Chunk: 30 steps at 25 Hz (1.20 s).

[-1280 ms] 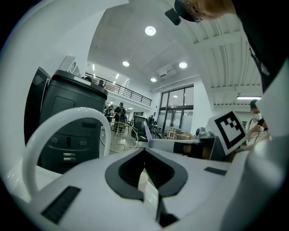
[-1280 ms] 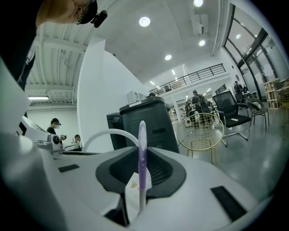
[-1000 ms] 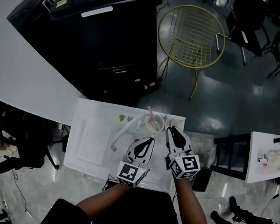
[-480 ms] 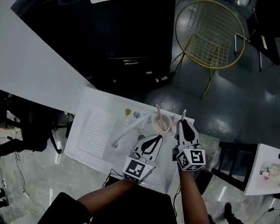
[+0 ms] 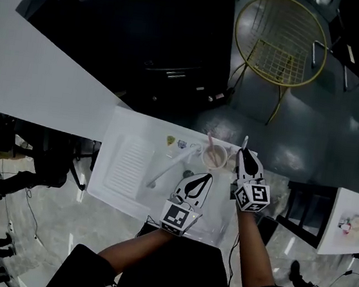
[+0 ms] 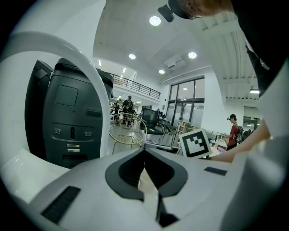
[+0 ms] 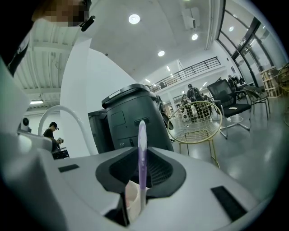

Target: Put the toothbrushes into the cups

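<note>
A white table [image 5: 111, 178] filled the lower middle of the head view, with dark floor beyond it. Near its top edge a cup [image 5: 215, 157] already held a pink toothbrush [image 5: 209, 140]. Just right of the cup, the right hand-held gripper [image 5: 244, 154] was clamped on a purple toothbrush [image 7: 142, 135], held upright. Below the cup, the left hand-held gripper [image 5: 205, 177] was closed and empty. The step in hand looked like insertion. Next, the brush would need centring over a cup mouth and lowering before release.

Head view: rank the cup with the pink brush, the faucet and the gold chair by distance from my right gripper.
1. Cup, just left of the right gripper.
2. Faucet, farther left.
3. Gold chair, far ahead, well beyond both.
</note>
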Tool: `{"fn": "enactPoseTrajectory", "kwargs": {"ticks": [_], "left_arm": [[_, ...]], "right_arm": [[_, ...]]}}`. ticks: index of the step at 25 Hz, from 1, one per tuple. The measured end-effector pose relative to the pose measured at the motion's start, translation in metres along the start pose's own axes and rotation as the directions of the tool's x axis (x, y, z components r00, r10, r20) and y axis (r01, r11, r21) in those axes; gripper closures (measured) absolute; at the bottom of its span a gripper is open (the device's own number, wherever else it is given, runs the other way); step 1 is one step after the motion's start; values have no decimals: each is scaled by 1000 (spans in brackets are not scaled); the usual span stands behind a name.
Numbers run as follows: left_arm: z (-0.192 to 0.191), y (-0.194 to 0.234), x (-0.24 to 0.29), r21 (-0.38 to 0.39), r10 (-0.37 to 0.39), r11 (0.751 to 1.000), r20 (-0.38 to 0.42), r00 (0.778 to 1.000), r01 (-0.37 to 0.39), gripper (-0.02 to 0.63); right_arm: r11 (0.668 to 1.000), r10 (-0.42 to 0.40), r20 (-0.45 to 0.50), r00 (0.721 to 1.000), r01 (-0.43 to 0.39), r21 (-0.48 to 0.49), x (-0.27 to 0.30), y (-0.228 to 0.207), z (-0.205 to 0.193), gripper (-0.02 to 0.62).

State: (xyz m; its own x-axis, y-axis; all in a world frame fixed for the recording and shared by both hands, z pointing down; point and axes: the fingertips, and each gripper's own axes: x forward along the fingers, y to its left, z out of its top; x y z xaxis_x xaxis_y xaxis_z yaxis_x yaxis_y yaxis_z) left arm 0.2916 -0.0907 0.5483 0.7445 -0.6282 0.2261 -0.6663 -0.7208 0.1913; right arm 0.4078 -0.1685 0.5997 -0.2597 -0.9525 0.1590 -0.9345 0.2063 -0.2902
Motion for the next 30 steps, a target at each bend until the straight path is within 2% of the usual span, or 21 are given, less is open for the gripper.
{"fn": "enactPoseTrajectory", "kwargs": {"ticks": [9, 17, 30], "left_arm": [[-6, 7, -8, -5, 25, 1000, -13, 1000, -25, 594], [-5, 9, -14, 38, 37, 999, -15, 999, -37, 594], [-4, 11, -26, 30, 42, 999, -4, 999, -42, 594]], "right_arm": [[1000, 5, -57, 998, -6, -28, 6, -1, -25, 522], [996, -20, -124, 992, 9, -88, 8, 1, -40, 522], [993, -83, -119, 989, 72, -97, -6, -2, -39, 520]]}}
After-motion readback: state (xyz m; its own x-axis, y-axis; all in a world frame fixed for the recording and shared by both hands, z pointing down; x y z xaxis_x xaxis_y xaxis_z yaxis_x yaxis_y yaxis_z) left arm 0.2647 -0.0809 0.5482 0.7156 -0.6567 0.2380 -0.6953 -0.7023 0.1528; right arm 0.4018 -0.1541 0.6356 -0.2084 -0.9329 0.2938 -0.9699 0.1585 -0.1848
